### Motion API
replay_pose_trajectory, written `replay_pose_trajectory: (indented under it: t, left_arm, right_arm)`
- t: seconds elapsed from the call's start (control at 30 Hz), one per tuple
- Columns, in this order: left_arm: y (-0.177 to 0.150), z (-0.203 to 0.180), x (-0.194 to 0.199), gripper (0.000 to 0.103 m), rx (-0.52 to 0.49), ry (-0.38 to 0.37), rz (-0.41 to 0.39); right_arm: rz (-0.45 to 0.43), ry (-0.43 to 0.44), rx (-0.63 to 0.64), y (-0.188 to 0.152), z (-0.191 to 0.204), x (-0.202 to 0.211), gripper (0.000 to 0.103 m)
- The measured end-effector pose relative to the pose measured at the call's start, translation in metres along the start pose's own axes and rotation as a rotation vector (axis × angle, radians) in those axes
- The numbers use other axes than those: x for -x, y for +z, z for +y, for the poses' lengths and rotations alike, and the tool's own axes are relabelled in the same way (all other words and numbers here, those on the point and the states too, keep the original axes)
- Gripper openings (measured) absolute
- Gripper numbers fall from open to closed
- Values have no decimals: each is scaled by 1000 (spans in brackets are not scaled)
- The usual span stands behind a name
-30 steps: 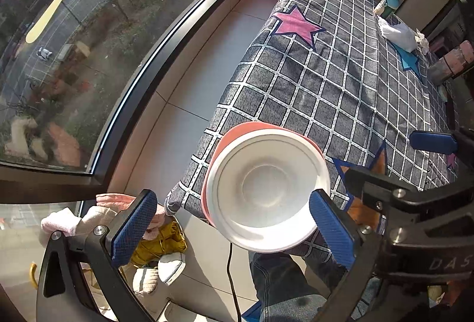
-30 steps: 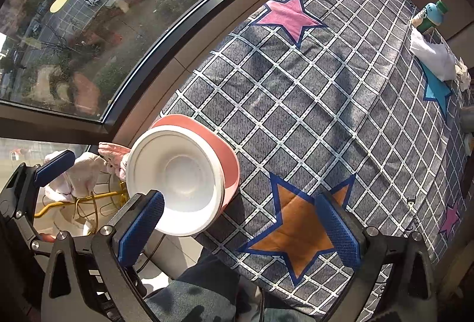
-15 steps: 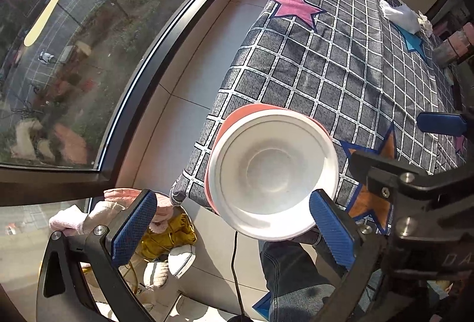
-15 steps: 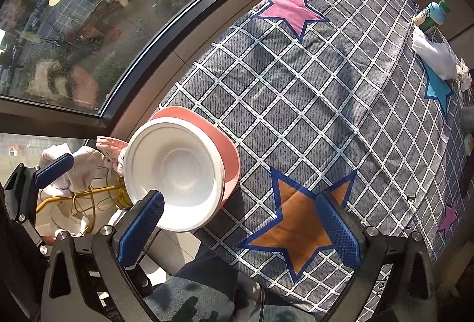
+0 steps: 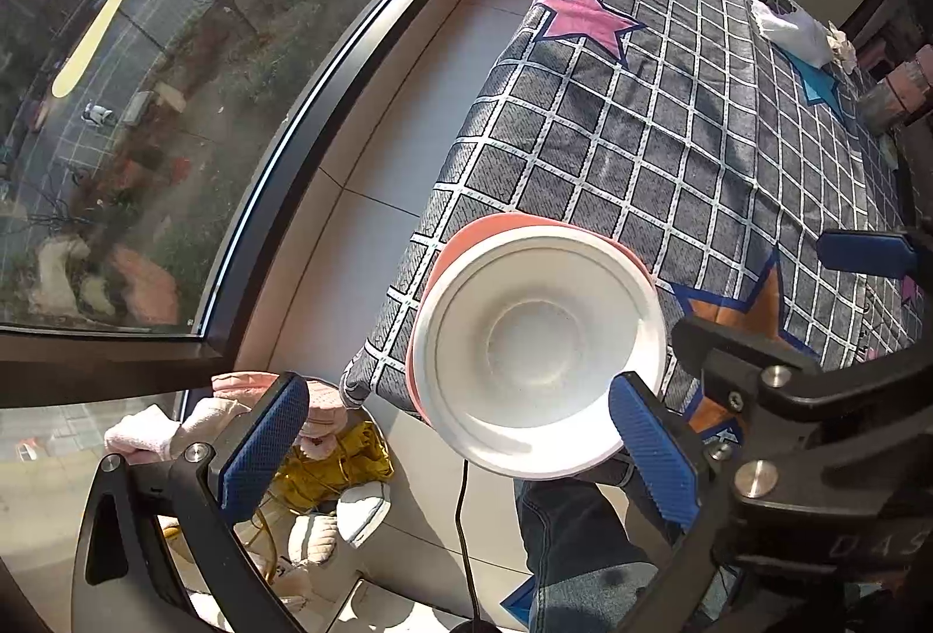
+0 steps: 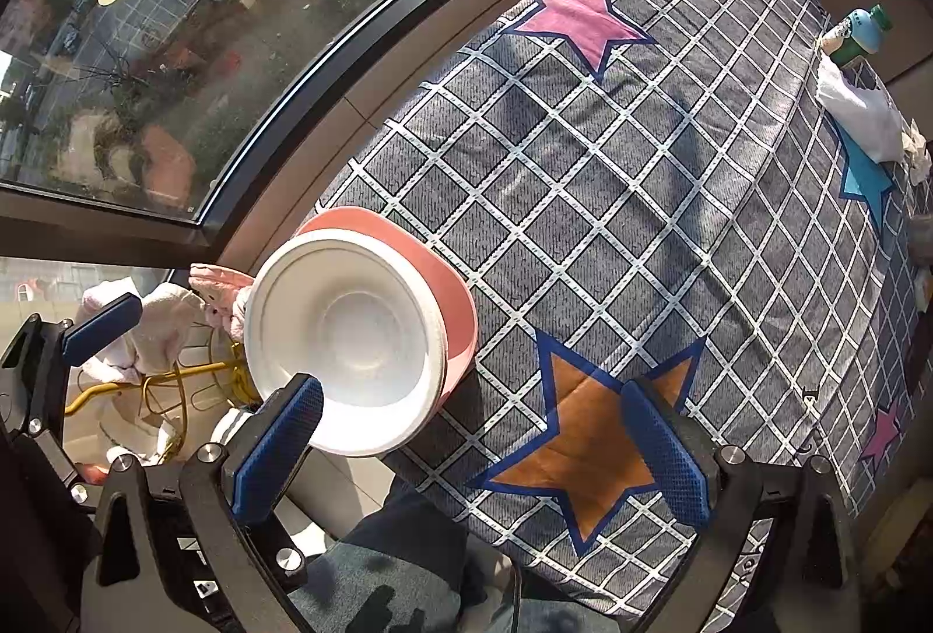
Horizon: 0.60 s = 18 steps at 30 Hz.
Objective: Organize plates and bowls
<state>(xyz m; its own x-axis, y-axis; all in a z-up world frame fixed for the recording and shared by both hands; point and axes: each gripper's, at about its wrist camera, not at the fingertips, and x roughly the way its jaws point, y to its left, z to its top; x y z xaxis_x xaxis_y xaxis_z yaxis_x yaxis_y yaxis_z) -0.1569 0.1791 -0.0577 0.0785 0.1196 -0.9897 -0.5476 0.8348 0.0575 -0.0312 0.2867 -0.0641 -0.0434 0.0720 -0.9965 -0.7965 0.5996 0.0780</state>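
- White bowl (image 5: pixel 539 353) nested in pink bowl (image 5: pixel 466 248), at desk (image 5: pixel 670 137) corner, 6 o'clock edge, overhanging the floor.
- Left claw (image 5: pixel 460 449) wide, empty; bowl sits between the pads, contact unclear.
- Right claw (image 6: pixel 466 452) wide, empty; left pad overlaps white bowl rim.
- Pink bowl mostly hidden.
- Bottle (image 6: pixel 857 35) and white bag (image 6: pixel 863 117) at 2 o'clock, small, blurry.

Both tools hang open. The left tool (image 5: pixel 455 452) spreads its blue-padded fingers (image 5: pixel 262 446) wide, nothing gripped between them; the right tool's black frame and one blue pad cross the right edge of its view. The right tool (image 6: pixel 472 452) also stands with jaws wide apart, blue pads (image 6: pixel 665 452) empty, while the left tool's blue fingertip shows at the far left of its view.
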Motion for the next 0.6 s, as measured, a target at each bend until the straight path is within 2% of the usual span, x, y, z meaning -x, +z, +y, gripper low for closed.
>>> replay_pose_trajectory:
  t: [0.6]
  left_arm:
    - [0,-4,-1,103,-14,-11,11]
  right_arm:
    - [5,5,0,0,0,-2,103]
